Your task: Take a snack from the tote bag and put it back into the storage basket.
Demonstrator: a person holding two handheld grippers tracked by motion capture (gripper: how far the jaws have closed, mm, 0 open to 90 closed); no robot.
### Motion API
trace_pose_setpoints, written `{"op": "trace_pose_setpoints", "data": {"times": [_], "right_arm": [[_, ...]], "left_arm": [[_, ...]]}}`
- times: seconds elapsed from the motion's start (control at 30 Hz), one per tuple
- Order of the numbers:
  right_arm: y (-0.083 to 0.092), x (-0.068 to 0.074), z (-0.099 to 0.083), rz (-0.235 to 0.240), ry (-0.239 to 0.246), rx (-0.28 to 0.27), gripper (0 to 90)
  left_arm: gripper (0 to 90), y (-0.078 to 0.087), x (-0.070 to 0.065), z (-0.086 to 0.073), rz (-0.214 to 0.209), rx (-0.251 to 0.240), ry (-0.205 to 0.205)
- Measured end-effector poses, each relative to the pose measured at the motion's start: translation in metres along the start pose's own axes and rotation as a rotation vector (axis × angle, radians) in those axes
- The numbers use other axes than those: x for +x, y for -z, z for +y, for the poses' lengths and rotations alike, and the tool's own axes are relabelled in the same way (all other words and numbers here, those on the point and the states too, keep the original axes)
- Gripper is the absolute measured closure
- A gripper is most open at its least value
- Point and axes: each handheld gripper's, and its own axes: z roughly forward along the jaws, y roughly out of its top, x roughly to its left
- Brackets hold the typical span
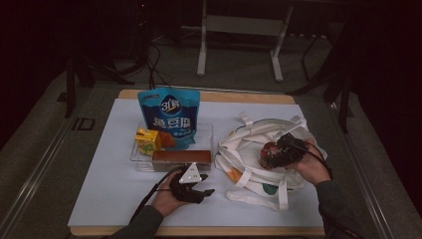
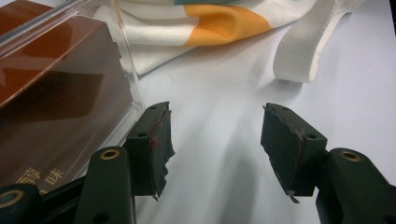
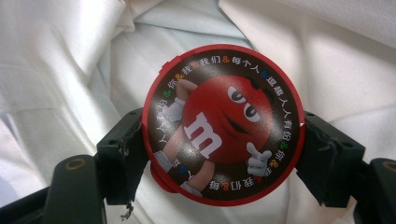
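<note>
One candy tin [image 3: 223, 125] — clamped in right tool [image 3: 219, 154]; one tote bag [image 1: 259, 149] beneath.

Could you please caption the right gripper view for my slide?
Right tongs clamp a round red M&M's candy tub above the white canvas tote bag.

A blue snack pouch [image 1: 169, 117] stood upright at the back of a clear tray [image 1: 141, 162] on the white table [image 1: 109, 174]. A yellow juice carton [image 1: 148, 140] sat in front of it, and a long brown box [image 1: 181, 159] lay along the tray's near side.
</note>
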Motion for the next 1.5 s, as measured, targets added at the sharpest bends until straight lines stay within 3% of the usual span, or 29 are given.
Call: {"op": "trace_pose_setpoints", "data": {"times": [1.5], "right_arm": [[0.023,0.025,0.024,0.05,0.078,-0.051,25.5]], "left_arm": [[42.9,0.0,0.0,0.0,-0.001,0.0,0.0]]}}
